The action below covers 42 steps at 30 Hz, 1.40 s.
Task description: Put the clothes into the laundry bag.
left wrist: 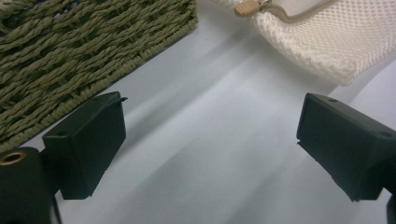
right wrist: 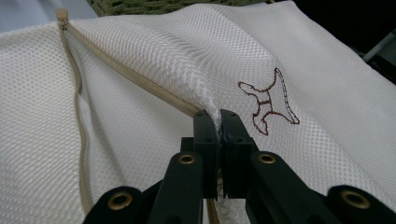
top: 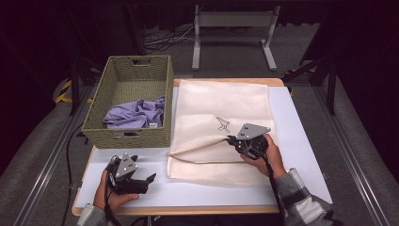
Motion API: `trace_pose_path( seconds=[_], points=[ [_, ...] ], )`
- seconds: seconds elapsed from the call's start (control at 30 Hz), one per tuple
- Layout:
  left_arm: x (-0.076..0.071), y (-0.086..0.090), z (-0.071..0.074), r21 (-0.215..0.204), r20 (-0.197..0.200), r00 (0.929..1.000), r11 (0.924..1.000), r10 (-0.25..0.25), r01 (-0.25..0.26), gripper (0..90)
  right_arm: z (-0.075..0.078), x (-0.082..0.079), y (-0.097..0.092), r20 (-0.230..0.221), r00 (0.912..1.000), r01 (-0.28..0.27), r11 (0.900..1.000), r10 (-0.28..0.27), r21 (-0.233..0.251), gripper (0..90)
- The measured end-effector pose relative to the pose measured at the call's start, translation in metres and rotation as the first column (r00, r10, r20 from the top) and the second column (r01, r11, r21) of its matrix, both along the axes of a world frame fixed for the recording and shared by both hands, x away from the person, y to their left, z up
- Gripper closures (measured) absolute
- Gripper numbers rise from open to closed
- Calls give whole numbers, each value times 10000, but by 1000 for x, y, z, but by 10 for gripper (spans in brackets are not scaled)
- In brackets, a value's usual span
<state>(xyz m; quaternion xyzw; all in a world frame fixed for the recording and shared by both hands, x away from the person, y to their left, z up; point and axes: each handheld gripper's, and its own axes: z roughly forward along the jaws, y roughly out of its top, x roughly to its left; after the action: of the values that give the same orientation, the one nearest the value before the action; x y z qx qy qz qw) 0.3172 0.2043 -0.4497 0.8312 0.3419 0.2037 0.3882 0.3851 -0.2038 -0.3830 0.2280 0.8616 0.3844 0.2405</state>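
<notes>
A cream mesh laundry bag point(top: 221, 127) is spread across the middle of the desk point(top: 301, 141), its open zipper point(right wrist: 140, 77) facing the left edge. The upper zipper edge is pinched between the closed jaws of the right gripper point(top: 234, 140) and held raised. The left gripper point(top: 146, 181) rests near the front left corner, jaws wide apart and empty. In the woven basket point(top: 127, 136) at the rear left, a lilac garment point(top: 136, 113) is partly hidden by the wall.

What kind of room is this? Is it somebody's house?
Probably not a house: it looks like a lab or studio set up for recording. The white-topped table stands between metal floor rails, dark curtains hang behind, cables lie on the grey floor, and a person holds a camera-carrying black gripper.
</notes>
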Motion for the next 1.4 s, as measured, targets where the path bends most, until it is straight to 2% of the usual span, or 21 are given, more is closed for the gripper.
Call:
trace_pose_path(
  seconds=[0.17, 0.37, 0.57, 0.73, 0.97, 1.13, 1.4],
  points=[
    [-1, 1, 1, -79, 25, 10000, 9999, 81, -81, 89, 4, 0, 1, 124, 9999, 28, 9999, -29, 128, 870],
    [-1, 1, 0, -235, 11, 9999, 9997, 100, -100, 89, 14, 0, 4, 478, 9988, -51, 9998, 41, 214, 870],
    [0, 2, 0, -198, -19, 10000, 9998, 90, -90, 89, 20, 3, 6, 622, 9981, -6, 9990, -22, 445, 870],
    [0, 2, 0, -430, -87, 9999, 9990, 72, -76, 89, 26, 5, 8, 764, 9971, 12, 9981, -60, 615, 870],
    [-1, 2, 0, -402, -25, 10000, 9992, 90, -91, 93, 33, 7, 9, 966, 9953, 39, 9970, -115, 779, 870],
    [-1, 3, 1, -514, -18, 9999, 9986, 122, -123, 103, 35, 5, 13, 1462, 9888, 167, 9966, -285, 812, 870],
    [0, 1, -1, -315, -149, 9999, 9995, 16, -20, 97, 37, 6, 14, 1564, 9871, 217, 9964, -344, 818, 870]
  ],
)
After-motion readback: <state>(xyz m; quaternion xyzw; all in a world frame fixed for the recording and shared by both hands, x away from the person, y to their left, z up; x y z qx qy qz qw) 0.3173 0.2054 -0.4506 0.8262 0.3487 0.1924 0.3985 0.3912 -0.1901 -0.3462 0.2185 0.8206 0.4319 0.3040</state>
